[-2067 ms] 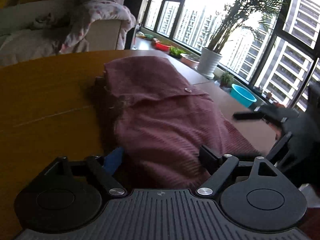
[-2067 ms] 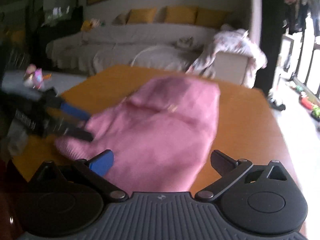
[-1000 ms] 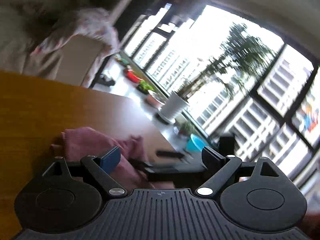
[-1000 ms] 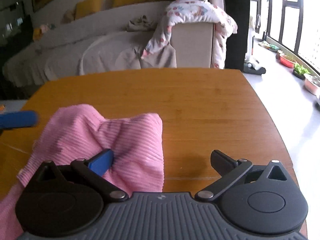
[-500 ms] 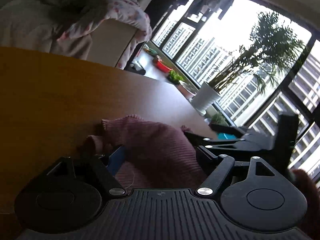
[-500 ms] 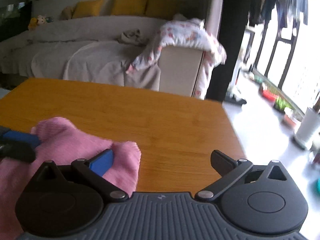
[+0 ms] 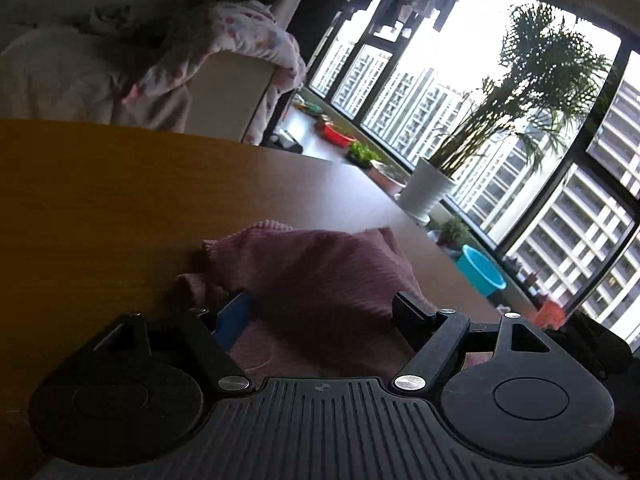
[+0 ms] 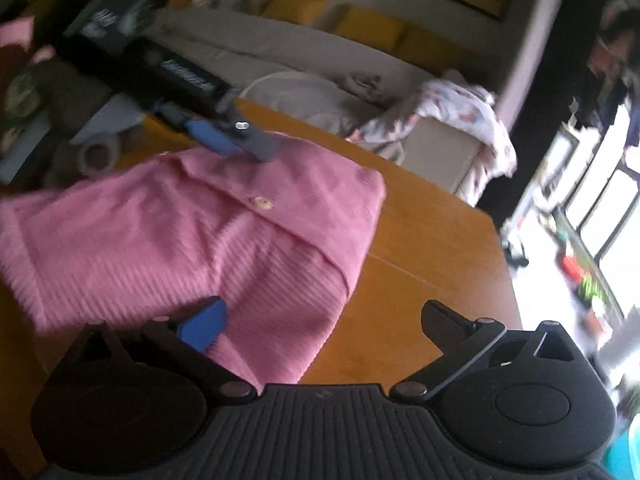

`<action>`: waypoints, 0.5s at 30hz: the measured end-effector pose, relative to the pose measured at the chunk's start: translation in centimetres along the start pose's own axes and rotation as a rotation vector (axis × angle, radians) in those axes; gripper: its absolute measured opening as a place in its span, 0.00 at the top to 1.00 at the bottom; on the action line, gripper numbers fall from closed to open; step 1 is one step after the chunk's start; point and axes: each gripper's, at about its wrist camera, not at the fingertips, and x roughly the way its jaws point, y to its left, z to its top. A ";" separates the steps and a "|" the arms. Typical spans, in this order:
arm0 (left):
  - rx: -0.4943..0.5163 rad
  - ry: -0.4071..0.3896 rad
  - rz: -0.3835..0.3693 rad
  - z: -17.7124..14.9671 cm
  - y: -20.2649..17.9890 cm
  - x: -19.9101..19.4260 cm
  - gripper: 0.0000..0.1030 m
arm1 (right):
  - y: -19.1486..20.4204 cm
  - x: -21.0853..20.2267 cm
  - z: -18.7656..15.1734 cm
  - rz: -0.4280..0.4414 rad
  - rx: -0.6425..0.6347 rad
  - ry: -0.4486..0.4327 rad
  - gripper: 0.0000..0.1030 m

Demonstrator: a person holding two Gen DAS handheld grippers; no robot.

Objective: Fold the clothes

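Pink ribbed cardigan (image 8: 192, 236) lies folded, buttoned.

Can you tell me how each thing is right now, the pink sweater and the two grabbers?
pink sweater: folded over, lying on the wooden table, button showing.
left gripper: open, jaws over the sweater's edge, not pinching.
right gripper: open, holding nothing, blue pad above the sweater.

The pink cardigan (image 8: 192, 240) runs off the right wrist view's left edge, its near end hidden behind the tool body. That whole view is smeared with motion blur. In the dim left wrist view, the tool body hides the cardigan's near part.
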 end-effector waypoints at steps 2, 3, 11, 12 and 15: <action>-0.016 -0.003 0.024 0.1 0.3 -0.8 0.19 | 0.3 -0.5 0.3 -0.017 -0.032 -0.026 0.00; -0.029 -0.004 0.048 0.2 0.5 -1.3 0.16 | 0.6 -0.9 0.5 -0.027 -0.067 -0.045 0.00; 0.161 -0.022 0.143 -2.7 -1.4 -11.3 0.06 | 3.8 -6.6 0.7 0.289 -0.257 -0.132 0.13; 0.198 -0.019 0.150 -3.2 -2.0 -12.3 0.06 | 4.7 -6.7 0.5 0.324 -0.300 -0.117 0.13; 0.339 -0.016 0.155 -5.1 -4.7 -15.0 0.03 | 7.6 -6.1 -0.6 0.283 -0.440 -0.096 0.24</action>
